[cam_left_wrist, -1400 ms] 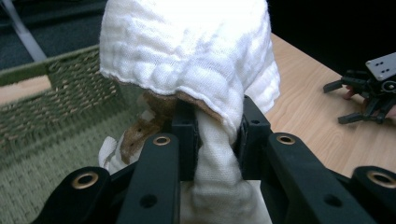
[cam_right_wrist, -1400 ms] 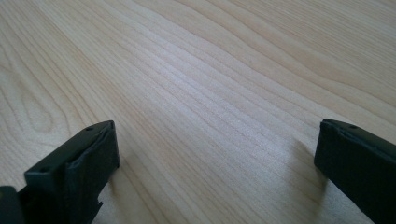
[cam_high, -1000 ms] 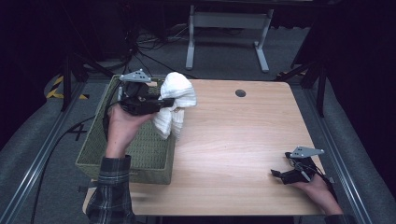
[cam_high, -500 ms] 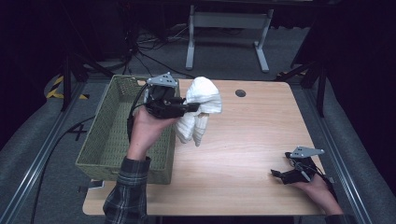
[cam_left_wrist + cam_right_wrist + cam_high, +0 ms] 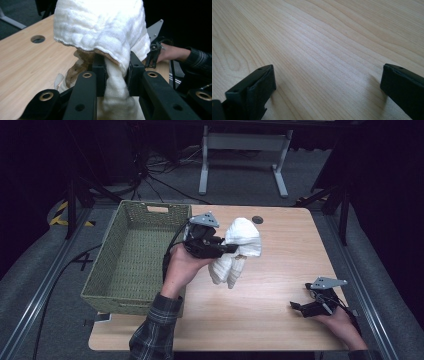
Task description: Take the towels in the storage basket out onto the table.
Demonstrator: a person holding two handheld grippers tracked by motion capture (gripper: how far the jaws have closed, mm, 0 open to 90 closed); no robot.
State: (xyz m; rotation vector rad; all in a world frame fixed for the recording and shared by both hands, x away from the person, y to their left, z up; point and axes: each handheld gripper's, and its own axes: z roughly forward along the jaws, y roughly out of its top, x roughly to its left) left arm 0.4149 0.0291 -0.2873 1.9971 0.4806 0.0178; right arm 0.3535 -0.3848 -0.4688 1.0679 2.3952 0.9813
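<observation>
The towel (image 5: 239,251) hangs bunched in your left gripper (image 5: 227,249), lifted above the tabletop (image 5: 280,320) just right of the basket (image 5: 132,257). In the left gripper view the jaws are clenched on a fold of the towel (image 5: 105,37), and the rest drapes over and below them. Your right gripper (image 5: 299,308) rests near the tabletop's right front corner, well apart, its jaws spread wide with nothing but bare wood (image 5: 324,62) between them.
</observation>
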